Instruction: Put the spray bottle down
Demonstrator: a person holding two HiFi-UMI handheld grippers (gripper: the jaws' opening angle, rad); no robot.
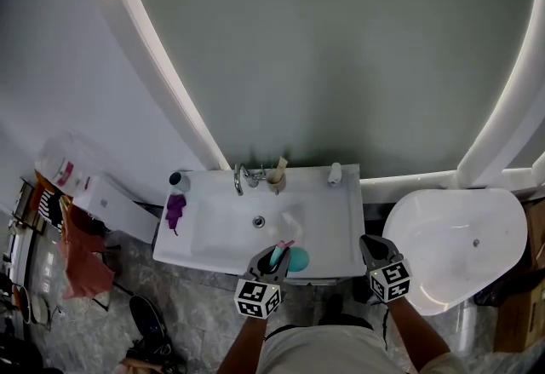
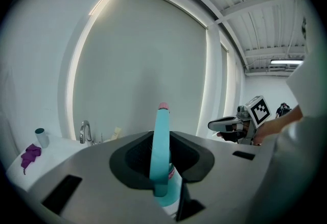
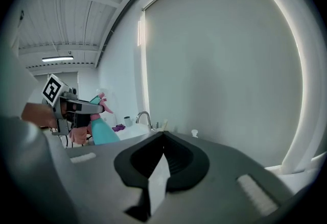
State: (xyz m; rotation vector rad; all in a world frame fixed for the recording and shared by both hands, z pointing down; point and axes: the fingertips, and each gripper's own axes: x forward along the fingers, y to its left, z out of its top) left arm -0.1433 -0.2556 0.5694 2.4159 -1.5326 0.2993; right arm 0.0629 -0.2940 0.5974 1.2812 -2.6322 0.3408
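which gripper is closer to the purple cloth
Left. The left gripper, holding the spray bottle, is at the front of the sink; the right gripper is farther right of the purple cloth.

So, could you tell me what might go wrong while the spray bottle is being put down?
The left gripper pinches only the narrow top of the spray bottle, so the body could swing or slip. It hangs over the front rim of the washbasin; set there, it might tip to the floor.
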